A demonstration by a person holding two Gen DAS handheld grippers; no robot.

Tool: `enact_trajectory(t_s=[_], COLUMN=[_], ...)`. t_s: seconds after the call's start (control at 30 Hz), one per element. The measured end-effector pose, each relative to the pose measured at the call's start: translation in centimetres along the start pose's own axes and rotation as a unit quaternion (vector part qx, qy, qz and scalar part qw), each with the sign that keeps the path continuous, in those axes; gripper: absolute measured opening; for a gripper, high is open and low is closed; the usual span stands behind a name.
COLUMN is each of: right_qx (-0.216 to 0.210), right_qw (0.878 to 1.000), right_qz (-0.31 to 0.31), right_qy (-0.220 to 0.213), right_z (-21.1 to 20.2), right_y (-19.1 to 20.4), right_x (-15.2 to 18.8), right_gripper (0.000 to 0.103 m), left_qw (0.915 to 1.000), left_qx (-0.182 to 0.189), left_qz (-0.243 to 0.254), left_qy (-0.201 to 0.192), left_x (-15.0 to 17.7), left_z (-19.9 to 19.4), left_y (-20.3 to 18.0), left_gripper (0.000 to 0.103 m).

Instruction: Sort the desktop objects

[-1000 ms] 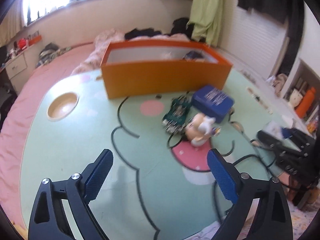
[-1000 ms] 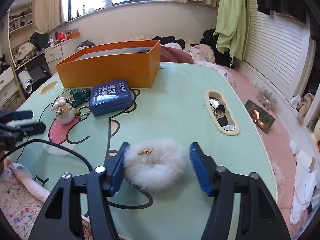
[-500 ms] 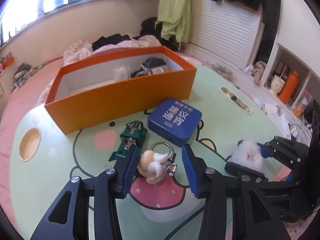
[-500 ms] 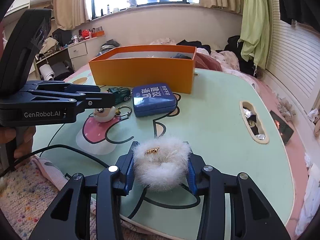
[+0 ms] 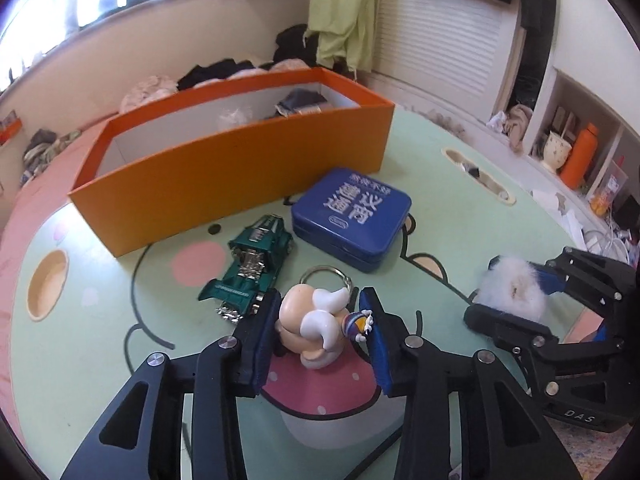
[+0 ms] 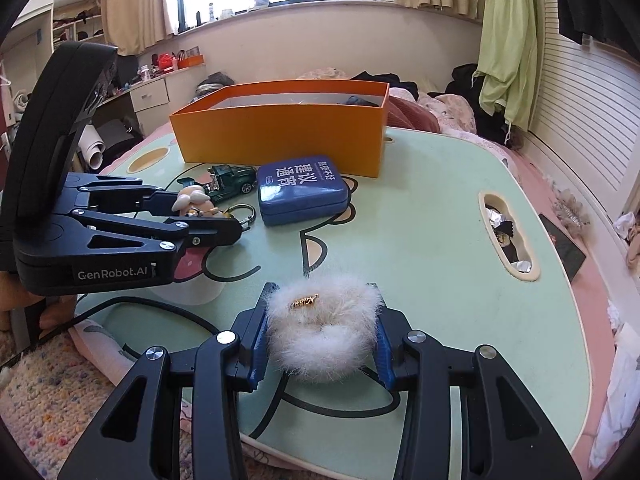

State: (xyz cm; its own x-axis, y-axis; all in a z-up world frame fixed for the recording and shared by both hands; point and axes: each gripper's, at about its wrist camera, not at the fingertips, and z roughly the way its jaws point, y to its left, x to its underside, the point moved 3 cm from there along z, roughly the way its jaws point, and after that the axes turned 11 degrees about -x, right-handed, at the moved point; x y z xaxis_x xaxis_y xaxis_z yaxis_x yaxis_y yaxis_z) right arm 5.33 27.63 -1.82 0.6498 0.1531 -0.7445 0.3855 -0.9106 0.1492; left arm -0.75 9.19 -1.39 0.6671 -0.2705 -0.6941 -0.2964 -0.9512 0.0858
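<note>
Left hand-held gripper marked "GenRobot.AI" – clamped on figurine keychain, right hand-held gripper squeezing white fur scrunchie.

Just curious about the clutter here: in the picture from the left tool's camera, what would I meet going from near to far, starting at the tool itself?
Left tool → figurine keychain between its fingers → green toy car → blue tin → orange box.

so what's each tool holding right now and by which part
The right tool clamps the white fur scrunchie across its sides. The left tool brackets the figurine keychain at its body; contact cannot be told.
</note>
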Motion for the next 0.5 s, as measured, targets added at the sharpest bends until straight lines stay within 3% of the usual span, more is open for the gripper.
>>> enact_trajectory(t_s=[0.13, 0.23, 0.3, 0.4, 0.43, 0.47, 0.5], right_qx=[0.001, 0.001, 0.000, 0.000, 0.000, 0.000, 0.000], right_qw=[1.000, 1.000, 1.000, 1.000, 1.000, 1.000, 1.000], right_qz=[-0.001, -0.001, -0.001, -0.002, -0.003, -0.003, -0.003], right_qy=[0.000, 0.000, 0.000, 0.000, 0.001, 0.000, 0.000], right_z=[-0.1, -0.1, -0.1, -0.1, -0.1, -0.1, -0.1], right_y=[0.0, 0.0, 0.0, 0.0, 0.0, -0.1, -0.1], right_x=[0.1, 0.1, 0.1, 0.0, 0.0, 0.0, 0.0], right_gripper=[0.043, 0.043, 0.043, 0.043, 0.043, 0.043, 0.044], left_qw=[0.9989, 0.9976, 0.9976, 0.9974, 0.9973, 0.9968, 0.9962], left_qx=[0.001, 0.012, 0.003, 0.020, 0.009, -0.009, -0.023], left_qz=[-0.037, -0.067, -0.069, -0.063, -0.068, -0.073, -0.077], left_qy=[-0.028, -0.014, 0.003, 0.030, 0.028, 0.032, 0.035], left_x=[-0.2, 0.5, 1.5, 2.6, 2.6, 2.6, 2.7], left_z=[-2.7, -3.1, -2.6, -1.6, -1.7, -1.6, -1.5], left_y=[1.7, 3.0, 3.4, 3.5, 3.7, 3.9, 4.0], left_gripper=[0.033, 0.033, 0.033, 0.037, 0.046, 0.073, 0.088])
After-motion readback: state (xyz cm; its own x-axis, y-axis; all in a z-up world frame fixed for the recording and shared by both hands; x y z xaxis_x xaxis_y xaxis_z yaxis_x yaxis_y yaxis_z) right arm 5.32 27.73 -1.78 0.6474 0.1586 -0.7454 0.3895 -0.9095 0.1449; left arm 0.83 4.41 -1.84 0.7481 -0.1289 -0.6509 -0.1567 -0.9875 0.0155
